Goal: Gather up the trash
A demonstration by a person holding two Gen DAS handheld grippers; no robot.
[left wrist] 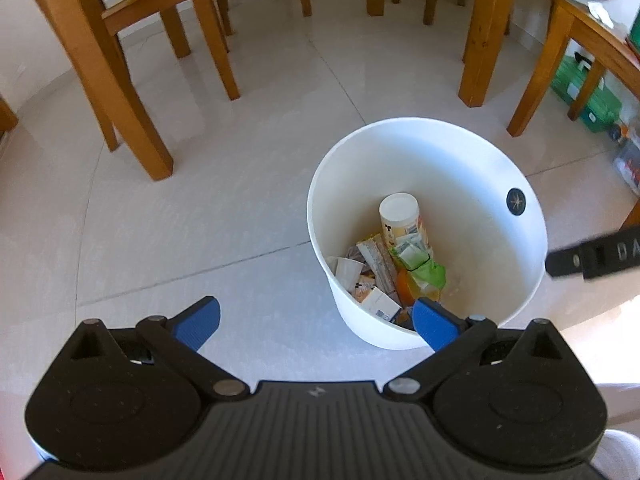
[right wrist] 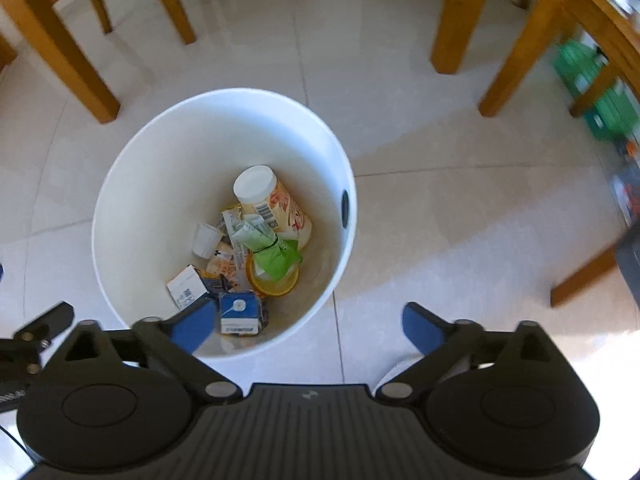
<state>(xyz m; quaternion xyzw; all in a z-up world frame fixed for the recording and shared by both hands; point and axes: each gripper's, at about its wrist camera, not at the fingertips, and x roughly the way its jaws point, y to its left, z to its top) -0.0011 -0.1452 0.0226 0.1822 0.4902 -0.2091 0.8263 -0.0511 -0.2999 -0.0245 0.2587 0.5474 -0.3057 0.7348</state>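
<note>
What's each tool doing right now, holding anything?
Left tool: open, holding nothing.
Right tool: open, holding nothing.

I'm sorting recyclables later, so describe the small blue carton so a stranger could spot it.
Look into the white bin standing on the tiled floor among wooden chair legs. At the near edge of the trash pile lies the blue carton. It is the only blue item, with a round white cap on top.

We see the bin (left wrist: 400,152) partly masked by a blue finger pad (left wrist: 434,326); chairs (left wrist: 132,40) cropped above; green boxes (right wrist: 600,92) blurred at right.
</note>
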